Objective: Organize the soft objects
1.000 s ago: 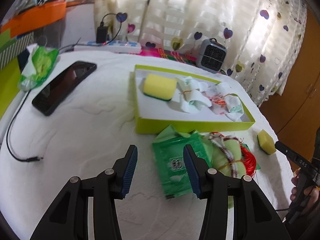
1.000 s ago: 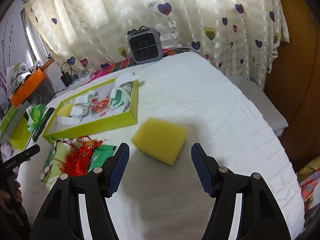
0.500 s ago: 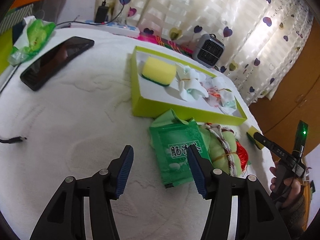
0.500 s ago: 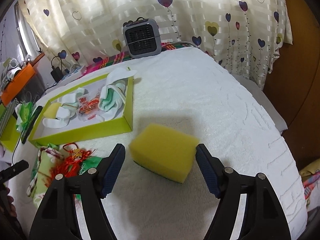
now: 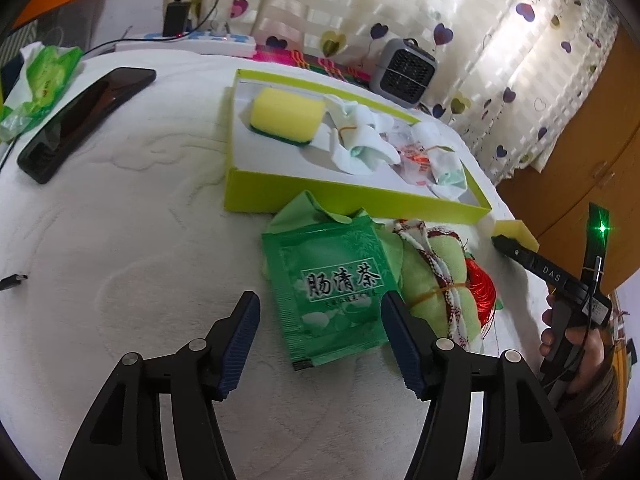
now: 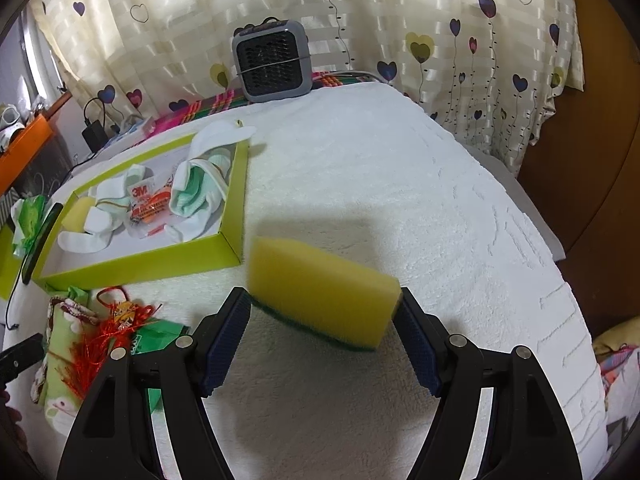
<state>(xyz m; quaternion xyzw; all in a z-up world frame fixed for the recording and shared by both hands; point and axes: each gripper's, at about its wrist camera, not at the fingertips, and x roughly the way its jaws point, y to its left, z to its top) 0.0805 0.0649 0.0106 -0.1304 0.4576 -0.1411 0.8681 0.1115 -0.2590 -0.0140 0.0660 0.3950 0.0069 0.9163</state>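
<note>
A lime-green tray (image 5: 344, 196) (image 6: 132, 264) holds a yellow sponge (image 5: 286, 116), white socks (image 5: 360, 144) and a packet of orange earplugs (image 6: 146, 204). In front of it lie a green tea packet (image 5: 336, 284), a green cloth bundle (image 5: 448, 280) and a red tassel (image 6: 104, 332). My left gripper (image 5: 318, 336) is open, its fingers either side of the tea packet's near end. My right gripper (image 6: 322, 334) is open around a second yellow sponge (image 6: 320, 292) lying on the white towel; the fingers (image 6: 228, 332) stand close to its ends.
A black phone (image 5: 84, 120), a green tissue pack (image 5: 40, 84) and a cable end (image 5: 12, 280) lie at the left. A grey mini heater (image 6: 272, 60) and a power strip (image 5: 188, 42) stand by the curtain. The bed edge drops off at the right (image 6: 560, 248).
My right gripper has moved forward, so the yellow sponge now sits between its fingers. My left gripper has moved toward the tea packet and opened wider.
</note>
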